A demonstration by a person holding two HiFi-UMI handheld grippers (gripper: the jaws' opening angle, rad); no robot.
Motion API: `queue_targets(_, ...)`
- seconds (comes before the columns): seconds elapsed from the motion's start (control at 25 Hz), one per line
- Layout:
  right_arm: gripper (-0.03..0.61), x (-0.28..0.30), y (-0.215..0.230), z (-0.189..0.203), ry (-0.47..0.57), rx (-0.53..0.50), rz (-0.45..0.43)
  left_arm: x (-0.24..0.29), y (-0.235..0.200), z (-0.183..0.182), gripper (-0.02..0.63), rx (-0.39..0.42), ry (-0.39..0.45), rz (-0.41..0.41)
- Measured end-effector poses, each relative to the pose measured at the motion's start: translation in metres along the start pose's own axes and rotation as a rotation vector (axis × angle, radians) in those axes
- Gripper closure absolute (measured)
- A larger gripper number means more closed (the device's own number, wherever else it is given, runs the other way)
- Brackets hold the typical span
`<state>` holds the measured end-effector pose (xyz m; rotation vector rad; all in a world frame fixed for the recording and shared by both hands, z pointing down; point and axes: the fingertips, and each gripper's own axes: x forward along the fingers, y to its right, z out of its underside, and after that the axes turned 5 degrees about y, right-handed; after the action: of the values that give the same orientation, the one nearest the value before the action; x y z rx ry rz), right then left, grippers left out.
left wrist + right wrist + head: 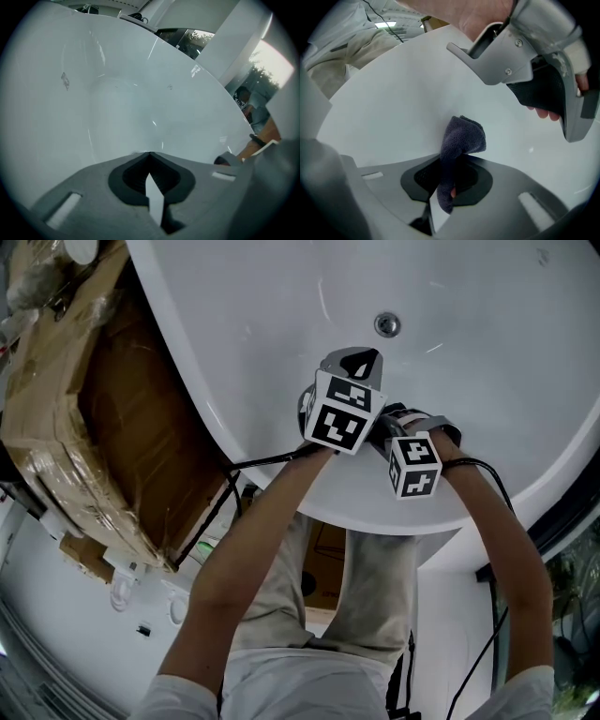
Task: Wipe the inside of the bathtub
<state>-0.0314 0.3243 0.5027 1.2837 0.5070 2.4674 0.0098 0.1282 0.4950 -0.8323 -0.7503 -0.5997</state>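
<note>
We work inside the glossy white bathtub [487,343], by its near wall. Our right tongs [457,157] pinch a folded dark grey terry cloth [464,136], close to the tub's inner surface; our left tongs [150,153], just beside them, are pressed together, holding nothing.

A person stands at the end of the white bathtub [281,296], both arms reaching in. The left gripper [354,362] and right gripper [417,427] hover close together over its inner wall, near a round metal fitting [387,324]. A cardboard box [66,427] stands just left of the tub.
</note>
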Motion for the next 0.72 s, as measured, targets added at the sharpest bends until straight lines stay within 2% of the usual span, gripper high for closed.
queue_targets(0.72, 0.526, -0.034, -0.049, -0.047, 0.072, -0.087, -0.082, -0.001, 0.002, 0.001, 0.615, 0.011, 0.019, 0.012)
